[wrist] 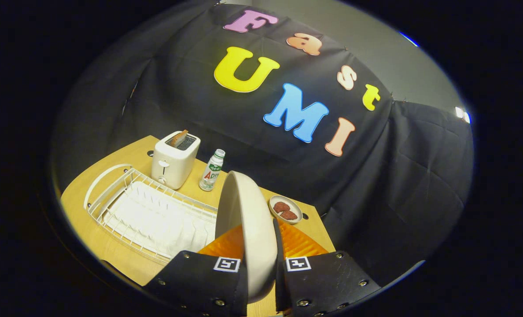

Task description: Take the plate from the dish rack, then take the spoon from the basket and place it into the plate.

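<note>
- My claw (259,259) is clamped on the plate (248,229): one finger presses each face, and the plate stands on edge between them, its rim rising past my fingertips toward 12 o'clock.
- The plate is lifted clear of the wooden table (125,264); its hollow side faces 9 o'clock.
- The dish rack (151,215), white wire with a white liner, lies on the table at about 10 o'clock from my fingers, well apart from the plate now.
- Beyond the rack, at 11 o'clock, a white toaster (174,160) stands with a slice of bread (178,138) poking out of its slot.
- Just beside the toaster, toward 12 o'clock, stands a small bottle (211,171) with a white cap.
- At 1 o'clock, close behind the plate's rim, a small dish (285,209) holds two dark reddish pieces.
</note>
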### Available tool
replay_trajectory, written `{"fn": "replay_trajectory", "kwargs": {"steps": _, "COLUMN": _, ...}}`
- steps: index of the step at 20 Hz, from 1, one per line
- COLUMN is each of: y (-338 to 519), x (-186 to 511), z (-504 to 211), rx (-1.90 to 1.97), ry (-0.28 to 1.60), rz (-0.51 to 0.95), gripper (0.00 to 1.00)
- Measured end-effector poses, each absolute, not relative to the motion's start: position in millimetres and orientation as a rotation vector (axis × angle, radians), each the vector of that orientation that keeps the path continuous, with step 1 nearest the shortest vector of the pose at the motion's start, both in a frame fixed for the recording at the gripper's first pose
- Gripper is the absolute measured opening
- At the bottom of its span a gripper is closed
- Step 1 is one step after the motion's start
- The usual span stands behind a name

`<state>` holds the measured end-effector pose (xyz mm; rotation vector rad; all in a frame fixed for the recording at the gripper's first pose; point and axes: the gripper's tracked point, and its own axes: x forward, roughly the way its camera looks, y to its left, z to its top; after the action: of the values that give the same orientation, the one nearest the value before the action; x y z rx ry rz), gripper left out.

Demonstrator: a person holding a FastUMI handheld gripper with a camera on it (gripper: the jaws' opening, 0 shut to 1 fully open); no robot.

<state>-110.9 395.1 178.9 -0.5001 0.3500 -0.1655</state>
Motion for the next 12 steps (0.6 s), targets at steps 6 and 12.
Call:
{"fn": "replay_trajectory", "kwargs": {"steps": 6, "y": 368, "x": -164, "z": 149, "rx": -0.470, "ry": 0.393, "rz": -0.145, "gripper": 0.23}}
{"fn": "replay_trajectory", "kwargs": {"steps": 12, "y": 345, "x": -197, "z": 95, "rx": -0.431, "ry": 0.478, "rz": -0.089, "gripper": 0.24}}
